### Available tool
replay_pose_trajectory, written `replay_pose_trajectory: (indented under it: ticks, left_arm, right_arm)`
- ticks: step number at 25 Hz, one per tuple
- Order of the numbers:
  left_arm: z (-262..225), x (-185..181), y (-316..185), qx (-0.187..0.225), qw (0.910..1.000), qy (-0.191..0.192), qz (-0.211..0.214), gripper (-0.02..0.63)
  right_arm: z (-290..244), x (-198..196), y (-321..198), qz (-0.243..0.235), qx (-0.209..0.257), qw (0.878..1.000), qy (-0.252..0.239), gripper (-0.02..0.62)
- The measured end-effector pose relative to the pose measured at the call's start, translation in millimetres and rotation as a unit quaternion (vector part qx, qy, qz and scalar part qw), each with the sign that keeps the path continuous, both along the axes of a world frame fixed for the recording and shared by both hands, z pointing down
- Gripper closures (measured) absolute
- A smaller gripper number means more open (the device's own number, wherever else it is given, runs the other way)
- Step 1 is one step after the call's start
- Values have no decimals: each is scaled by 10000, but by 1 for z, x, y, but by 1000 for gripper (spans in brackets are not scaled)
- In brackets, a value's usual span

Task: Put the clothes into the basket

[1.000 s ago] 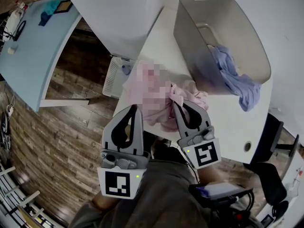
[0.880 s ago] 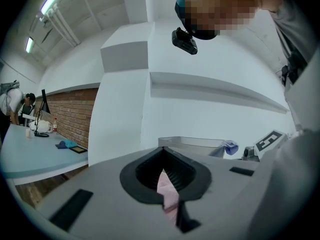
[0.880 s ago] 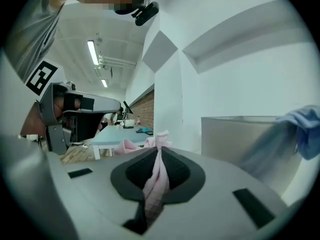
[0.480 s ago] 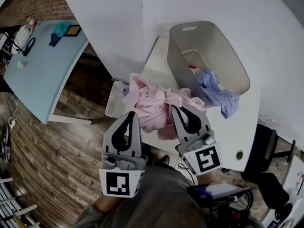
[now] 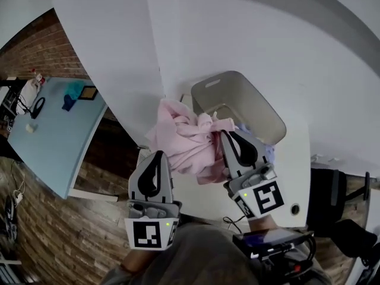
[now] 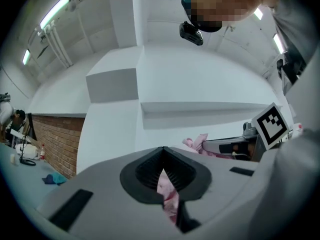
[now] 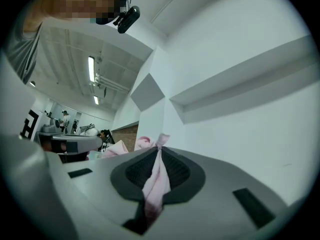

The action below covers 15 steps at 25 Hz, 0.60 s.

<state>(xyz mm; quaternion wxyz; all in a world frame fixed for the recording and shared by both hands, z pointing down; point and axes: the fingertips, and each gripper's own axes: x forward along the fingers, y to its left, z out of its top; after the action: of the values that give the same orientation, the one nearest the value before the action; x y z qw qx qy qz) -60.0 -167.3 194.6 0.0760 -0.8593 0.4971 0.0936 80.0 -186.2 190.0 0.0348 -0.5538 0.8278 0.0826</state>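
A pink garment [image 5: 181, 138] hangs bunched in the air in front of the grey basket [image 5: 256, 105], level with its near rim. My left gripper [image 5: 158, 155] is shut on a lower fold of it; pink cloth [image 6: 168, 196] shows pinched between its jaws [image 6: 163, 154]. On the garment's right side my right gripper [image 5: 225, 135] is shut too, with a pink strip [image 7: 156, 181] running through the closed jaws [image 7: 159, 153]. A bit of lavender cloth [image 5: 269, 152] peeks out by the basket behind the right gripper. Most of the basket's inside is hidden.
The basket stands on a white table [image 5: 297, 159] against a white wall. A light blue table [image 5: 53, 129] with small items stands to the left over a wood floor [image 5: 35, 230]. A black chair [image 5: 332, 195] is at the right.
Both grippers have risen with the pink garment, which has come off the white table and now hangs by the basket's near rim. The head view has tilted up.
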Motion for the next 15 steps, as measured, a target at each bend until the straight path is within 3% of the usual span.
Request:
replay_pose_trajectory:
  ticks: [8,15]
  left_arm:
    - [-11,43,-22,154,9980,-47,617,598]
    - [1,68,-33,-58,9935,-122,1129,598]
  right_arm:
    - [-22,76,-5,1034,242,9943,6,568]
    - [-1,141,-11,2073,-198,9781,-23,567]
